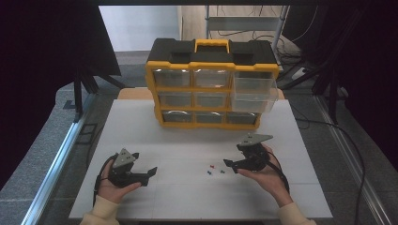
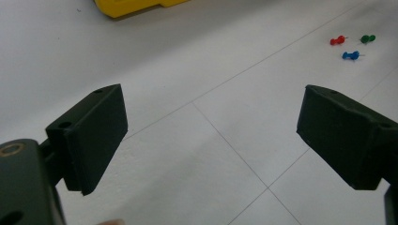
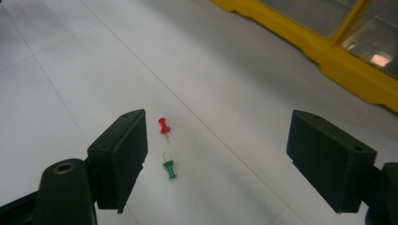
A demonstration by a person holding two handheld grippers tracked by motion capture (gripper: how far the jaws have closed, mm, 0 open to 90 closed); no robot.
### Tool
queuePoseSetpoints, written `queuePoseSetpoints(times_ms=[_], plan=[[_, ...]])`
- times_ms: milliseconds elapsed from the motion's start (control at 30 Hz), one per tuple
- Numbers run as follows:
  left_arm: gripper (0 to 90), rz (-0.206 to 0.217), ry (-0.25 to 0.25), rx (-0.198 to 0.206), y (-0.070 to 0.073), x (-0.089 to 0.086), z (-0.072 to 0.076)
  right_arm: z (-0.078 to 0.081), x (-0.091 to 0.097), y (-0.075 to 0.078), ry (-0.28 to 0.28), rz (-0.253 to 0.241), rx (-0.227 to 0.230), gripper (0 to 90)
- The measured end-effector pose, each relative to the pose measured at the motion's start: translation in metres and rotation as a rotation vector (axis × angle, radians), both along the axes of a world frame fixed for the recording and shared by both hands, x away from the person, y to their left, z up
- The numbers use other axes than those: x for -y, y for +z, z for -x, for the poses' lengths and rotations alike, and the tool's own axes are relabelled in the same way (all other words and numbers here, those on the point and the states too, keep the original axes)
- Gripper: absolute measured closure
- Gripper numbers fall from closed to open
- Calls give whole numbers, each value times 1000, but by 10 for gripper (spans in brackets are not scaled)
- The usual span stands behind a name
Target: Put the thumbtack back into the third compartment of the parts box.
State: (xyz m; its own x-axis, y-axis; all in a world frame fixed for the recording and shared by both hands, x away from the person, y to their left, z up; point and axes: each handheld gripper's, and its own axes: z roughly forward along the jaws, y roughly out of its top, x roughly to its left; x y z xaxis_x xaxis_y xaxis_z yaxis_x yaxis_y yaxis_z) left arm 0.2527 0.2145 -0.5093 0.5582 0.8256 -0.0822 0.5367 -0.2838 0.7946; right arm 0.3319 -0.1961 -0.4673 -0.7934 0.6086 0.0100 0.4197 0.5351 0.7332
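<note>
Three pushpins, red [image 3: 163, 125], green [image 3: 170, 169] and blue [image 2: 349, 55], lie loose on the white counter [image 1: 187, 197]. The right hand-held gripper [image 1: 228, 163] sits just beside them, jaws spread wide, likely to pick one. The left hand-held gripper [image 1: 152, 171] waits farther left, also spread and empty.

Yellow-and-black drawer organizer [image 1: 211, 84] stands at the table's far edge, clear drawers in three rows; upper right drawer [image 1: 254, 85] pulled partway out, the one below it too (contents unreadable). White table [image 1: 187, 197] shows thin seam lines. Dark curtains [image 1: 42, 56] both sides, cables on grey floor [image 1: 328, 136] at right.
</note>
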Motion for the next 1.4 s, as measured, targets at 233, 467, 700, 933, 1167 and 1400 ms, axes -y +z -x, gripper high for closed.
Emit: queuePoseSetpoints(times_ms=[233, 467, 700, 933, 1167, 1400], plan=[[92, -3, -1, 1, 0, 1, 1, -1, -13, -11, 35, 46, -23, 221], [91, 0, 2, 4, 1, -1, 1, 0, -26, -31, 60, 101, -77, 271], [91, -3, 1, 0, 0, 0, 1, 0, -29, -40, 78, 139, -105, 365], [91, -4, 2, 1, 0, -1, 1, 1, -34, -47, 84, 192, -111, 472], [91, -5, 2, 2, 0, -1, 1, 3, -35, -47, 78, 207, -105, 659], [92, -7, 1, 4, 0, 0, 1, 8, -39, -46, 86, 225, -112, 822]])
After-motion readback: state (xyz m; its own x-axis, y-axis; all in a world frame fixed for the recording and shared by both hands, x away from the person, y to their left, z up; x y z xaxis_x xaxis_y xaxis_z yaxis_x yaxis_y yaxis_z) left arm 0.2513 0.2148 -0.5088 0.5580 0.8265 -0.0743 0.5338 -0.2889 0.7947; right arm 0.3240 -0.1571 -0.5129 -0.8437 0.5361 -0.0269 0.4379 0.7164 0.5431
